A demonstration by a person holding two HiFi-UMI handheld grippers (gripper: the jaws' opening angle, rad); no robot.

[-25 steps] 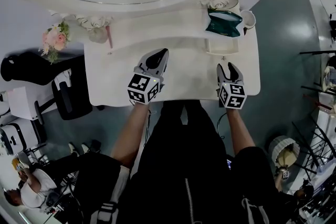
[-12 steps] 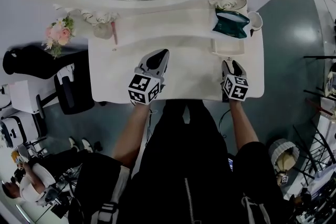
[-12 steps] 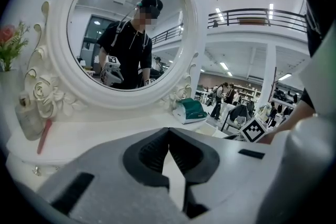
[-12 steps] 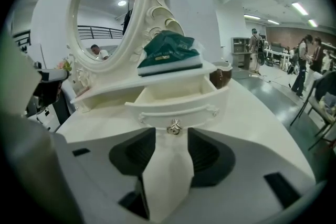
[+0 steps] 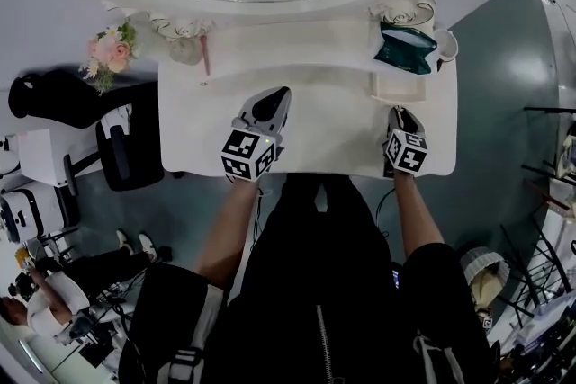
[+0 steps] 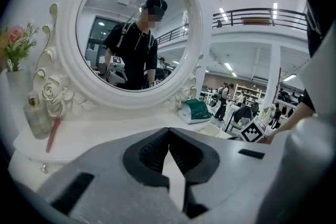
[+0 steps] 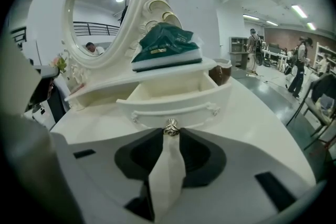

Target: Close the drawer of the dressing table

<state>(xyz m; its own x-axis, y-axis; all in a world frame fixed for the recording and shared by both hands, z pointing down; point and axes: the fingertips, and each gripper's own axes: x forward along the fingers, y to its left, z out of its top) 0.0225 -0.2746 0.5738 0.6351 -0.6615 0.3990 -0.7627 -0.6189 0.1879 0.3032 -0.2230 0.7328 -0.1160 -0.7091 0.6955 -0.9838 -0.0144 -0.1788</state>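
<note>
The white dressing table (image 5: 306, 130) has a small drawer (image 5: 396, 87) pulled out at its right, under the raised shelf. In the right gripper view the drawer (image 7: 173, 99) shows its empty inside and a small metal knob (image 7: 171, 127) on its front. My right gripper (image 7: 171, 131) has just been closing, and its tips now pinch that knob. From the head view the right gripper (image 5: 401, 116) sits just in front of the drawer. My left gripper (image 5: 273, 96) hovers over the table's middle, shut with nothing in it (image 6: 168, 130).
A green tissue pack (image 5: 407, 48) and a cup (image 5: 447, 45) stand on the shelf above the drawer. A flower vase (image 5: 112, 54), a glass bottle (image 5: 186, 51) and a pink stick (image 5: 206, 54) are at the back left. The oval mirror (image 6: 136, 34) rises behind. A black chair (image 5: 126, 157) stands left of the table.
My right gripper has dropped toward the drawer front and its jaws have narrowed onto the knob. The left gripper has hardly shifted.
</note>
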